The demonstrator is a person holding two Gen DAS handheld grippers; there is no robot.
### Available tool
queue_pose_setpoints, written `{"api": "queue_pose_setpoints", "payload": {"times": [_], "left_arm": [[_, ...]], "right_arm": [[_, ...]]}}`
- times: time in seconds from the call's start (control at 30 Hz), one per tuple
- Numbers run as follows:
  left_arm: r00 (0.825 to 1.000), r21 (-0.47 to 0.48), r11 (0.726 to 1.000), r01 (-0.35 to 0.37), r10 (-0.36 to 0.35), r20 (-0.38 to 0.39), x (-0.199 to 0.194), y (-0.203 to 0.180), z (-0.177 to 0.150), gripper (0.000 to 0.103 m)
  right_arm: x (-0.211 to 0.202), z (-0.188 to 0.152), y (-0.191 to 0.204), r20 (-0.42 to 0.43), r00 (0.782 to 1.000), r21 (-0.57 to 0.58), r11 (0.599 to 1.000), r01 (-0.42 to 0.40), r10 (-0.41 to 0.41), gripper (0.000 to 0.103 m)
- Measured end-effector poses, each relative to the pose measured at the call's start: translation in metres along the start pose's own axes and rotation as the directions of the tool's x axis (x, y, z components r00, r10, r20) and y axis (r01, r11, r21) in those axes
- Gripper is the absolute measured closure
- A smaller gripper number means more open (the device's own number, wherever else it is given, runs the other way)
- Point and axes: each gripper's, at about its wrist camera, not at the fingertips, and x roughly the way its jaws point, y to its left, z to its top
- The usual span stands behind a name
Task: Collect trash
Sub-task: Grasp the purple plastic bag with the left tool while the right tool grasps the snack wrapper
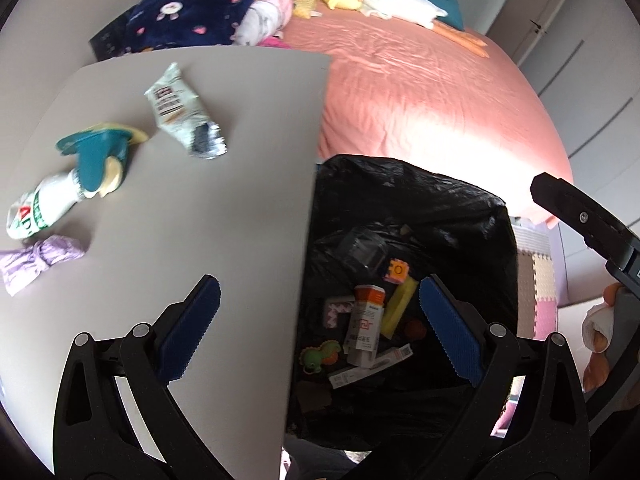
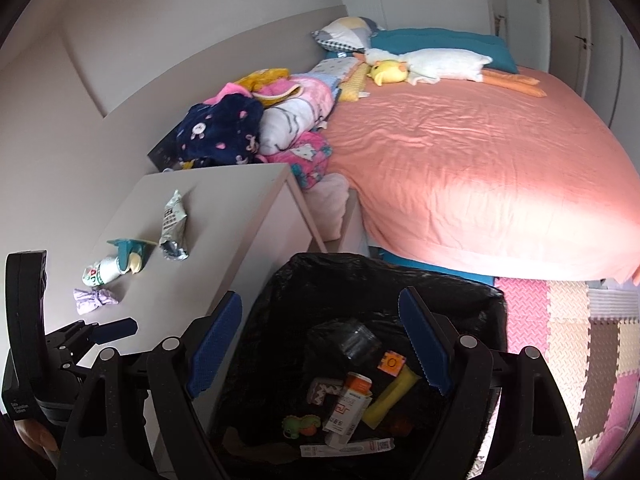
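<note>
I saw the pink-sheeted bed (image 2: 480,168) behind, the beige nightstand (image 1: 224,208) beside it, and the black-lined bin (image 2: 452,292) just next to the nightstand. Both my grippers, left (image 1: 320,320) and right (image 2: 320,340), stood wide apart over the bin, holding nothing. On the nightstand lay a silver snack wrapper (image 1: 184,116), a crumpled white packet (image 1: 40,208) and a lilac wrapper (image 1: 36,260). Cartons lay inside the bin.

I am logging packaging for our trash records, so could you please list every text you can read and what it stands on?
"O": orange foam tile in the bin.
"Data Acquisition System": left gripper's body.
White-and-orange carton: print too blurred.
Silver snack wrapper: print too blurred.
</note>
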Motion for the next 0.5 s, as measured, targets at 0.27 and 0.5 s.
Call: {"api": "queue_pose_setpoints", "payload": {"times": [0.27, 0.5], "left_arm": [[0.997, -0.154, 0.985, -0.073, 0.074, 0.003, -0.009, 0.052, -0.012, 0.006], [0.992, -0.266, 0.957, -0.116, 0.123, 0.008, -0.020, 0.095, -0.023, 0.006]], "right_arm": [[0.026, 0.003, 0.040, -0.045, 0.997, -0.069, 0.995, -0.071, 0.068, 0.022], [0.045, 0.006, 0.075, -0.078, 0.991, -0.128, 0.985, -0.117, 0.108, 0.022]]}}
